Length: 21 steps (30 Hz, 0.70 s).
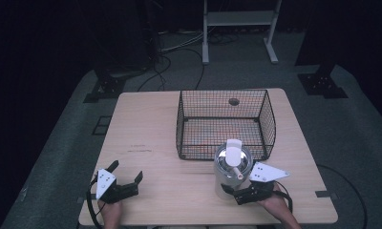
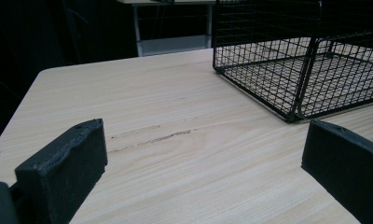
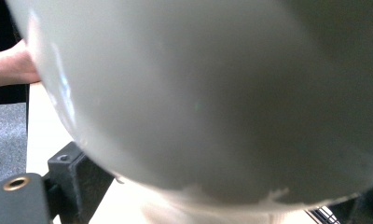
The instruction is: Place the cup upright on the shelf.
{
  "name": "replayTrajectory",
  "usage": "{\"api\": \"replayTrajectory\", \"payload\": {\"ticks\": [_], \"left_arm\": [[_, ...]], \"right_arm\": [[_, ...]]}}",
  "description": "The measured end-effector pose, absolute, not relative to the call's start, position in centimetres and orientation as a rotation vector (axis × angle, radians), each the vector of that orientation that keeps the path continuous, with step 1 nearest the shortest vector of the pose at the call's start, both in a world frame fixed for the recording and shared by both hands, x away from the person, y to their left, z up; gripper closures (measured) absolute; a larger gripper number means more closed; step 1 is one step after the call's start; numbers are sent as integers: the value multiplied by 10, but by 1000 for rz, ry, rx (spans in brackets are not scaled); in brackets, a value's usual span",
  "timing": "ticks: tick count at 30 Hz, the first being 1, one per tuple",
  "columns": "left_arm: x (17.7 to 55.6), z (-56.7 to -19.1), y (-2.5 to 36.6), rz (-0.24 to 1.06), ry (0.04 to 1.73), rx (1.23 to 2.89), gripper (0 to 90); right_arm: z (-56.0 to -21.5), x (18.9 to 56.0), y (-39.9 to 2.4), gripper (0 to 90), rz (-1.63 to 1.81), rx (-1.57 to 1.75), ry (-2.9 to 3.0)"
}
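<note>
On the table: one kettle between right tongs, one basket, left tongs wide.

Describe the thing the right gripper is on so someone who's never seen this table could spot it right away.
Start at the black wire basket on the wooden table. Just in front of its near right side stands a white kettle, with the right gripper at its base. It is the lone pale rounded thing, with a shiny metal top and a white handle across it.

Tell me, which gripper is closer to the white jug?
Right. The right gripper is up against the jug, its jaws on either side of the jug's base. The left gripper sits far across the table, jaws wide open, holding nothing.
</note>
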<state>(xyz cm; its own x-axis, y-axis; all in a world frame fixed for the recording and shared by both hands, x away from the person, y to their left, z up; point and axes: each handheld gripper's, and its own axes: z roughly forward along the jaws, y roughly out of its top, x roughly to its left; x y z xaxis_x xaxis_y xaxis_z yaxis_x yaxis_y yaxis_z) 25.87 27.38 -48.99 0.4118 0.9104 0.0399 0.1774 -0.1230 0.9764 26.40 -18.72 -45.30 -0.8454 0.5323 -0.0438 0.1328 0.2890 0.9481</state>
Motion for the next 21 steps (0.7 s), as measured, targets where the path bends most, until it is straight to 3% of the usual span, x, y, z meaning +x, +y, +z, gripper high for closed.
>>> {"api": "replayTrajectory", "payload": {"ticks": [21], "left_arm": [[259, -490, 275, 842, 985, 1580, 0]], "right_arm": [[-448, 266, -197, 93, 1640, 629, 2191]]}}
